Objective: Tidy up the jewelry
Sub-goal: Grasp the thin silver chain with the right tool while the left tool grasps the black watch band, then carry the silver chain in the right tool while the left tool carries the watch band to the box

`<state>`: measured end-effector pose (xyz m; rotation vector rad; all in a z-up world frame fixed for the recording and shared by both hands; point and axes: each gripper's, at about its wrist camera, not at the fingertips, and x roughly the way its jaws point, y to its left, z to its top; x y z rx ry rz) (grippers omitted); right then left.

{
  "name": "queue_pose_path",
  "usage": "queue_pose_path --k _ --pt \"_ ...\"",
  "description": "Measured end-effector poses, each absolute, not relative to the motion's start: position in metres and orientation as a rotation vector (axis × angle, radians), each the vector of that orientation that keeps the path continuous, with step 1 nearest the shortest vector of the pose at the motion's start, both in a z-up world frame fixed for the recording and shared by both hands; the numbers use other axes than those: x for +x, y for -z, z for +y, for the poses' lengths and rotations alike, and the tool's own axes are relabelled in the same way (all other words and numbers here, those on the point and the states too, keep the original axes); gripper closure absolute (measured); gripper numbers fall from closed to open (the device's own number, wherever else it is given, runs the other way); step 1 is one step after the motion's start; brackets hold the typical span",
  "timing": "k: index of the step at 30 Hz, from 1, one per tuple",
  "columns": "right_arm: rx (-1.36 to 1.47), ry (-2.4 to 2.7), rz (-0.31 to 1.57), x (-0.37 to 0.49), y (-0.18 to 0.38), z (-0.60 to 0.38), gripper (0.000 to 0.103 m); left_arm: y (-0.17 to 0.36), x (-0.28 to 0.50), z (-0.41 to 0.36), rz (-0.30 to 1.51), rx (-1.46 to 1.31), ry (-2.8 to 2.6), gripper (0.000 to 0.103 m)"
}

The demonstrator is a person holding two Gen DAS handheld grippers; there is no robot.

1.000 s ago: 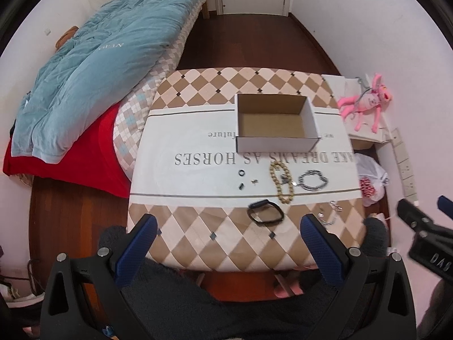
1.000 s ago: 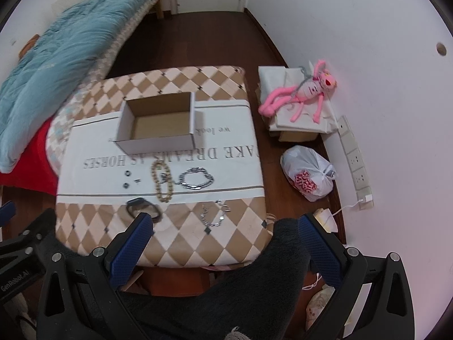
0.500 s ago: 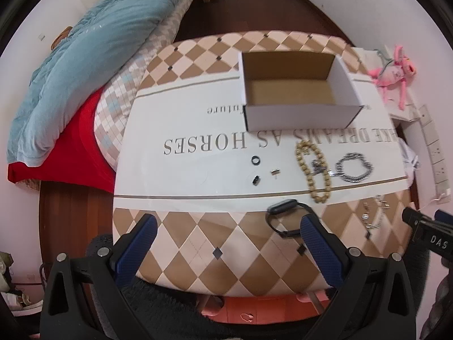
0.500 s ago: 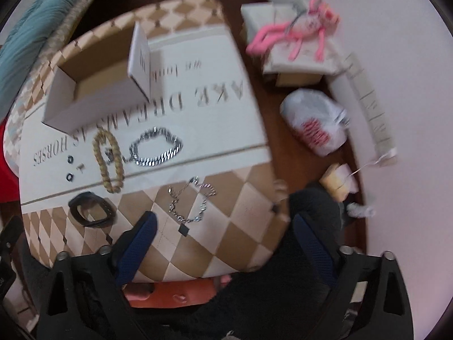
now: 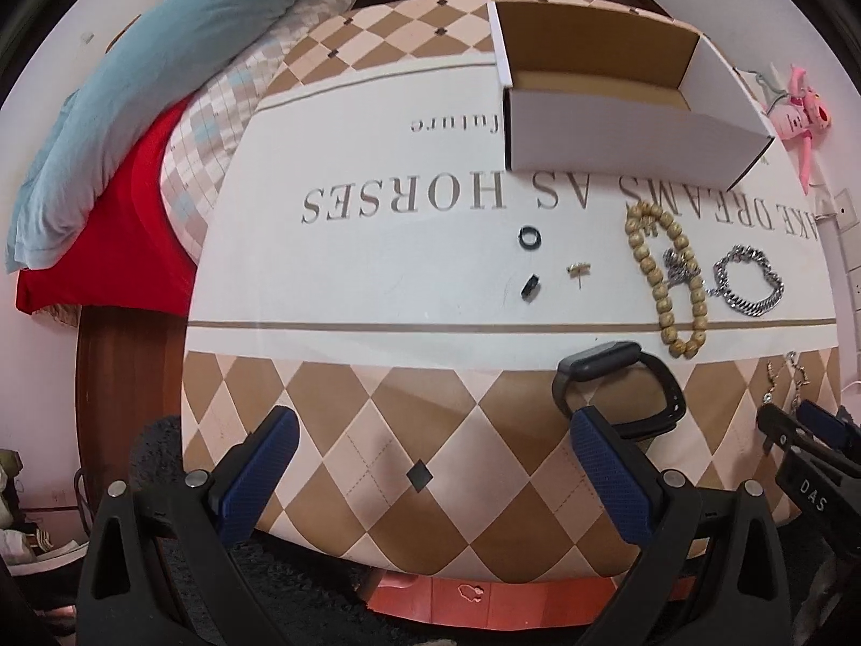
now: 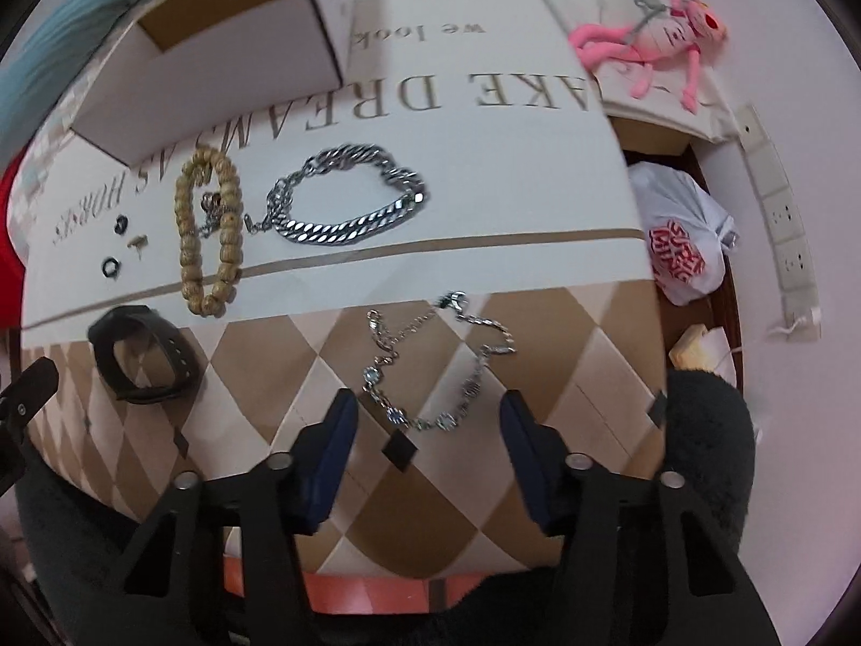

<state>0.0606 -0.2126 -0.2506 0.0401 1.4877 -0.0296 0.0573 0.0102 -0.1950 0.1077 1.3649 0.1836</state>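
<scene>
1. The right gripper hung with its jaws wide and empty, straddling the near end of the thin crystal bracelet on the checked tablecloth.
2. That bracelet looked light, limp and snag-prone; pinching a bunched stretch of links seemed safest.
3. The left gripper was spread wide and empty, just short of the black watch band, probably springy.
4. Beyond lay the wooden bead bracelet, the heavier silver chain, and small rings.
5. Farthest stood the open cardboard box.
</scene>
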Motion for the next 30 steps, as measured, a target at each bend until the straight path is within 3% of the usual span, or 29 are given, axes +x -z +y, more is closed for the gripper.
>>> queue_pose_path --k 4,7,11,17,20,22,23,25,28,30 --pt "-0.016 -0.007 1.428 0.063 0.248 -0.196 0.064 0.200 0.056 0.011 1.374 0.103 -0.183 0.000" --pt "-0.024 -0.022 1.401 0.060 0.244 -0.188 0.093 0.202 0.055 0.011 1.380 0.101 -0.177 0.000" --pt "0.051 -0.023 1.396 0.057 0.240 -0.191 0.099 0.203 0.056 0.011 1.388 0.084 -0.157 0.000" --pt "0.225 -0.022 1.366 0.057 0.223 -0.226 0.100 0.208 0.065 0.007 1.409 0.001 -0.074 0.001" --pt "0.294 -0.028 1.324 0.058 0.205 -0.239 0.100 0.217 0.072 0.005 1.432 -0.033 -0.036 0.017" --pt "0.317 -0.037 1.305 0.058 0.194 -0.241 0.100 0.223 0.075 0.003 1.448 -0.030 -0.028 0.040" --pt "0.326 -0.042 1.298 0.059 0.189 -0.242 0.100 0.226 0.076 0.001 1.453 -0.021 -0.023 0.046" --pt "0.337 -0.047 1.284 0.060 0.182 -0.247 0.100 0.230 0.078 -0.001 1.458 -0.006 -0.019 0.072" --pt "0.342 -0.055 1.272 0.061 0.174 -0.246 0.100 0.234 0.079 0.000 1.450 0.002 -0.013 0.091" --pt "0.344 -0.061 1.267 0.063 0.172 -0.244 0.100 0.233 0.079 0.000 1.434 0.015 -0.015 0.097"
